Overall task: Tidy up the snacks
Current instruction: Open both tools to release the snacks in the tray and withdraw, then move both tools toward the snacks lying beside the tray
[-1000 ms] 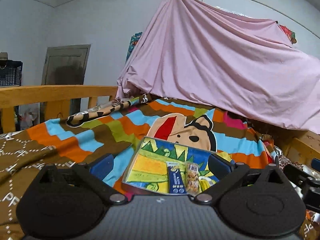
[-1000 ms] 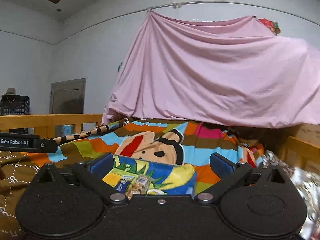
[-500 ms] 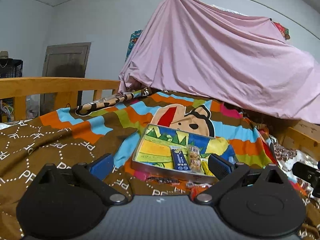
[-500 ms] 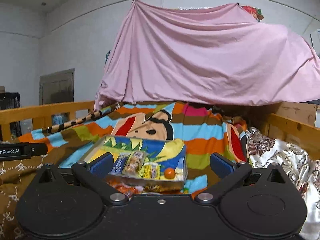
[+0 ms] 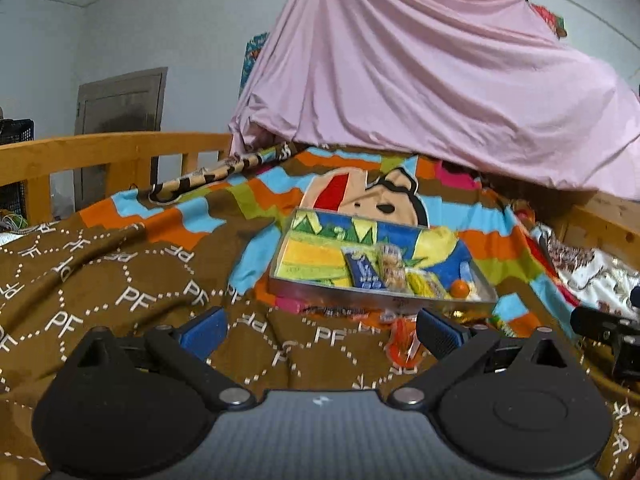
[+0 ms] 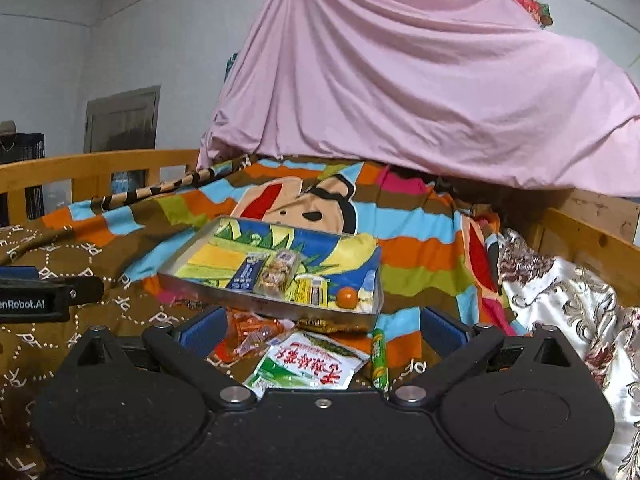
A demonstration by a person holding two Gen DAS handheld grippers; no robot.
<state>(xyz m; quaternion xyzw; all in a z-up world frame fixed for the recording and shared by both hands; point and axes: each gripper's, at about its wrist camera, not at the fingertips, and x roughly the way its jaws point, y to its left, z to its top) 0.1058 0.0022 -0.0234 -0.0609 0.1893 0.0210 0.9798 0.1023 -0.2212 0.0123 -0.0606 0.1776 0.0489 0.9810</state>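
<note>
A shallow metal tray [image 6: 200, 290] [image 5: 320, 300] with a colourful lining lies on the bed. Inside it are a blue packet [image 6: 245, 276], a clear cookie packet [image 6: 276, 274], a yellow packet [image 6: 310, 290] and a small orange ball [image 6: 346, 297]. In front of the tray lie an orange wrapper [image 6: 250, 334] [image 5: 402, 340], a green-and-white packet [image 6: 308, 366] and a green stick [image 6: 378, 358]. My right gripper [image 6: 322, 330] is open above these loose snacks. My left gripper [image 5: 322, 330] is open over the brown blanket, short of the tray.
A brown patterned blanket [image 5: 120, 280] and a striped cartoon blanket [image 6: 416, 240] cover the bed. Wooden rails [image 5: 100, 152] [image 6: 592, 236] border both sides. A pink sheet [image 6: 400, 80] hangs at the back. A floral cloth [image 6: 560, 300] lies at right.
Both grippers have pulled back and tilted down. The tray now sits farther off, and the loose snacks in front of it have come into view.
</note>
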